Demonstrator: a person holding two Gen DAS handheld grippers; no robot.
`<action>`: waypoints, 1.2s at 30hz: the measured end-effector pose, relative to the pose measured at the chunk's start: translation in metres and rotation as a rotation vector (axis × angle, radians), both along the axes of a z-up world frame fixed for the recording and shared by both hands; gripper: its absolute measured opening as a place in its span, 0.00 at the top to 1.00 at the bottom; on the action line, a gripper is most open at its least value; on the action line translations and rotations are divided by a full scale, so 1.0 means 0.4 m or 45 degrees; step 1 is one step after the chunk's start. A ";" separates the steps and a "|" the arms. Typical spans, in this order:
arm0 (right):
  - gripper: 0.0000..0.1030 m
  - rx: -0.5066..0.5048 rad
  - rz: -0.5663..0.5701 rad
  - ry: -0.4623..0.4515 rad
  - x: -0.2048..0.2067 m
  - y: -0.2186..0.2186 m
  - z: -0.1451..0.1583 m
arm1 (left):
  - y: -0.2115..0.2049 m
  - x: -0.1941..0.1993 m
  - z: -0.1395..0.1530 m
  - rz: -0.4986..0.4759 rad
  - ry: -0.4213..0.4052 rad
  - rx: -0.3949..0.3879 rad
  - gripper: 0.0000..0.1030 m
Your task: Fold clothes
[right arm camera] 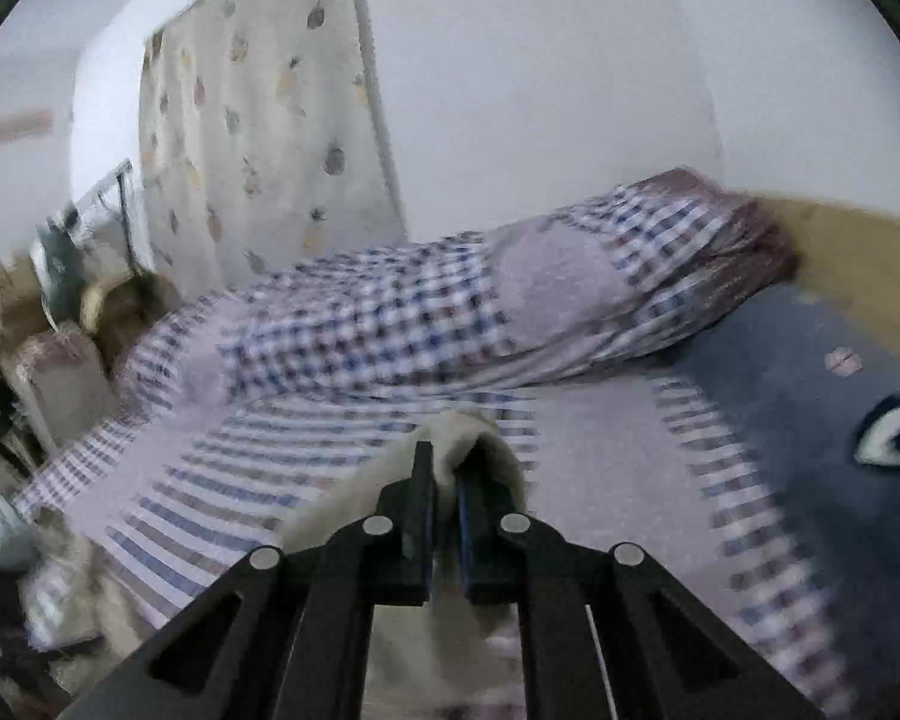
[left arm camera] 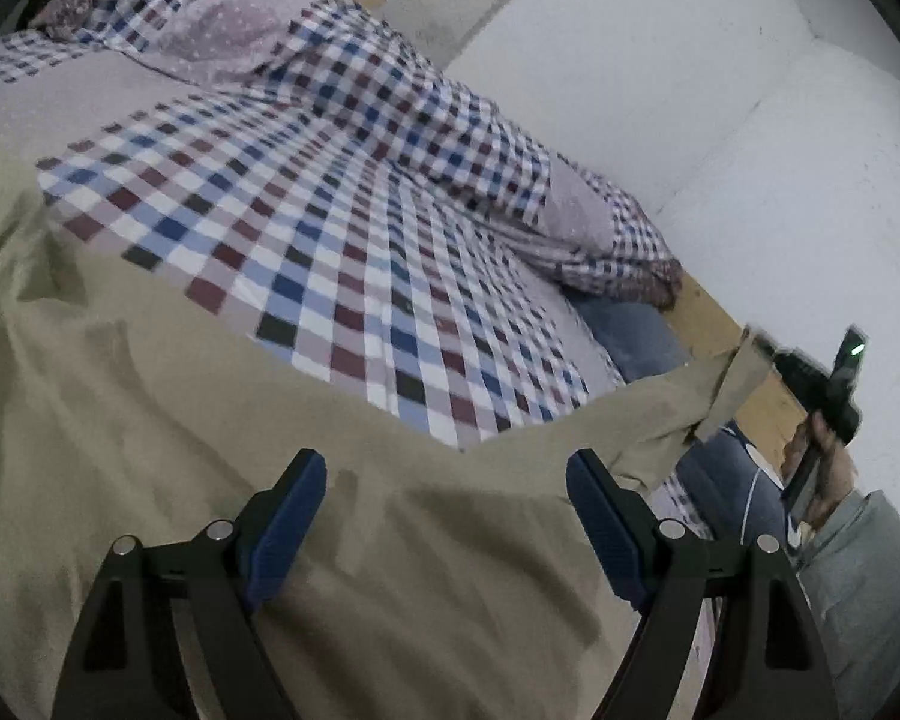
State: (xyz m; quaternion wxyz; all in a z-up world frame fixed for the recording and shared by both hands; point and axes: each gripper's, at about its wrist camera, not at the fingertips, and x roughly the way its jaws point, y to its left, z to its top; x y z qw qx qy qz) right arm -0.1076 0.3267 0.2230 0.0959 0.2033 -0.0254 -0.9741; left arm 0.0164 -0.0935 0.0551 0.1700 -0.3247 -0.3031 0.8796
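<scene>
We see the left gripper w/ jaws wide open over the beige garment on the checked bedspread; right gripper clamped on its edge.

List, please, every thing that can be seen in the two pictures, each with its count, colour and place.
khaki garment: 1, beige, spread over the bed; one end pinched by the right tool.
checked bedcover: 1, blue, maroon and white, on the bed.
pillow: 1, checked with a mauve panel, by the wooden rail.
blue-grey cloth: 1, beside the pillow.
wooden rail: 1, yellowish, along the wall.
curtain: 1, cream with a fruit print, behind the bed.
clutter: several things, blurred, at the bedside.
left tool: open, above the garment.
right tool: shut on the garment.
hand: 1, grey sleeve, holds the right tool.
</scene>
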 end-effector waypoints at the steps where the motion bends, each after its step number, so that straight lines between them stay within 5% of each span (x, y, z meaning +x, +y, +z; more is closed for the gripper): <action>1: 0.95 0.054 -0.078 -0.063 -0.006 0.034 -0.034 | 0.006 0.001 0.001 -0.005 0.002 -0.005 0.17; 5: 0.95 0.021 -0.416 -0.305 0.001 0.206 -0.181 | 0.023 0.001 -0.001 -0.026 0.003 -0.046 0.17; 9: 0.95 -0.090 -0.563 -0.603 0.052 0.332 -0.322 | 0.033 -0.001 -0.008 -0.033 -0.010 -0.057 0.17; 12: 0.95 -0.083 -0.532 -0.807 0.069 0.350 -0.406 | 0.041 0.001 -0.008 -0.036 -0.011 -0.055 0.17; 20: 0.63 -0.348 -0.421 -0.657 0.087 0.336 -0.387 | 0.054 0.012 -0.008 -0.049 0.000 -0.072 0.17; 22: 0.60 -0.659 -0.464 -0.621 0.084 0.379 -0.393 | 0.056 0.012 -0.009 -0.052 0.000 -0.077 0.17; 34: 0.59 -0.337 -0.289 -0.540 0.101 0.202 -0.361 | 0.058 0.019 -0.013 -0.064 0.001 -0.076 0.17; 36: 0.57 -0.538 -0.427 -0.501 0.130 0.285 -0.376 | 0.058 0.017 -0.014 -0.064 -0.001 -0.075 0.17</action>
